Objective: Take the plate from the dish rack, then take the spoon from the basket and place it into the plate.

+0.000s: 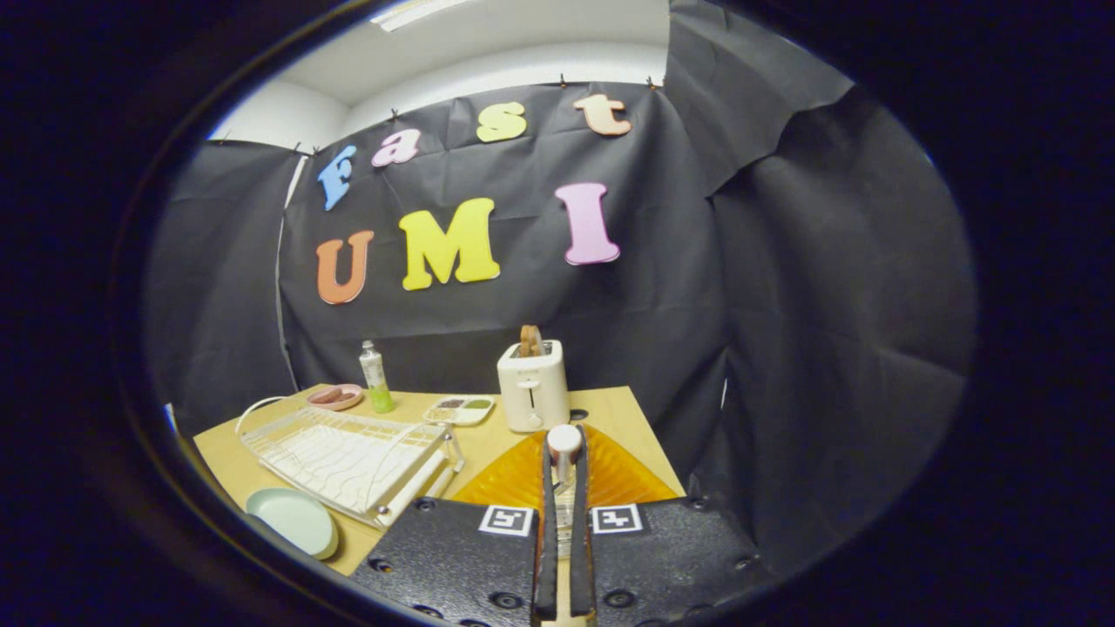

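A: Gripper view, entry — tongs [564, 522] nearly together, clamped on a slim pale-handled item, round end [564, 440] poking out past the tips. Judged to be the spoon; its bowl is hidden between the fingers.

B: Landmark?

A: Dish rack [348, 457], white wire, lying on the counter [610, 402]. Rack looks empty. Plate [292, 518], pale green, sits flat on the counter just beside the rack's near corner, on the side away from the tongs.

B: So step one is done?

A: Judged so — plate is out of the rack and set down. Spoon appears lifted, held above an orange ribbed thing [610, 479] on the other side of the rack; probably the basket, cannot confirm.

B: Remaining?

A: Carry the spoon across the rack's near end to the plate, lower it, let go. Spoon and plate are well apart now.

B: Other items?

A: Beyond the rack: toaster [533, 385] with toast, green bottle [375, 377], pink dish [335, 397], small tray [460, 409]. None in the path.
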